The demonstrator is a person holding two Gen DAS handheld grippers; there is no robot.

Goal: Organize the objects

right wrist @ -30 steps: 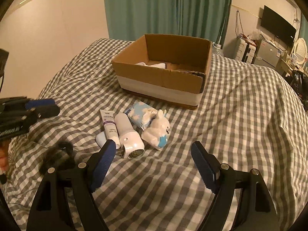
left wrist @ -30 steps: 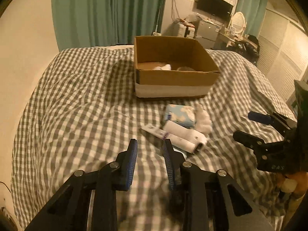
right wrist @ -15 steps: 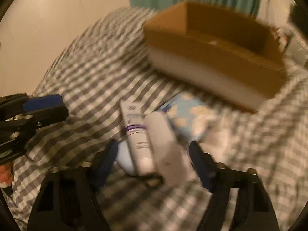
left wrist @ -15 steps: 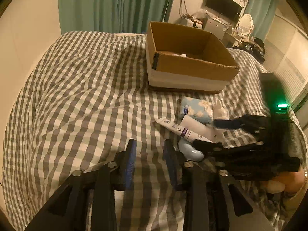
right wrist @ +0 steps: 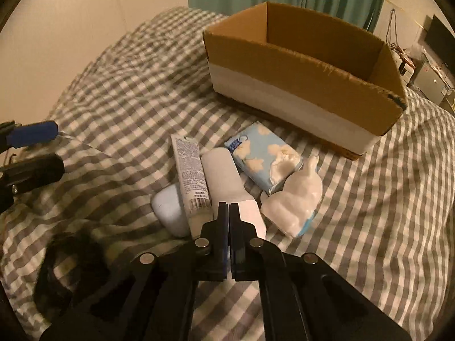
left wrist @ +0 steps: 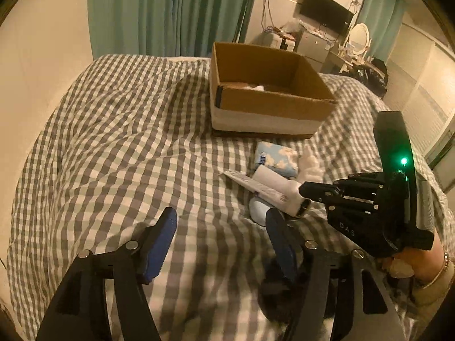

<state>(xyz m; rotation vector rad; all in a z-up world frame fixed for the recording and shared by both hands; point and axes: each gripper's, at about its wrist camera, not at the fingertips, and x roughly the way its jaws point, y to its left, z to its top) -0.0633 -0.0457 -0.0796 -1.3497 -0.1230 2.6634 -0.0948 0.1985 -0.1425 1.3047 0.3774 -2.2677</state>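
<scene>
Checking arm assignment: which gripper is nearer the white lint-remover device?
Right. The right gripper is shut with its tips at the near end of the white lint-remover device. The left gripper is open, short of it on the checked blanket.

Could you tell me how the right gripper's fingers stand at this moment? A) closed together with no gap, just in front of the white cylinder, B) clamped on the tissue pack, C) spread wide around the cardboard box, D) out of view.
A: in the right wrist view the right gripper shows its blue pads pressed together, tips at the near end of the white cylinder.
</scene>
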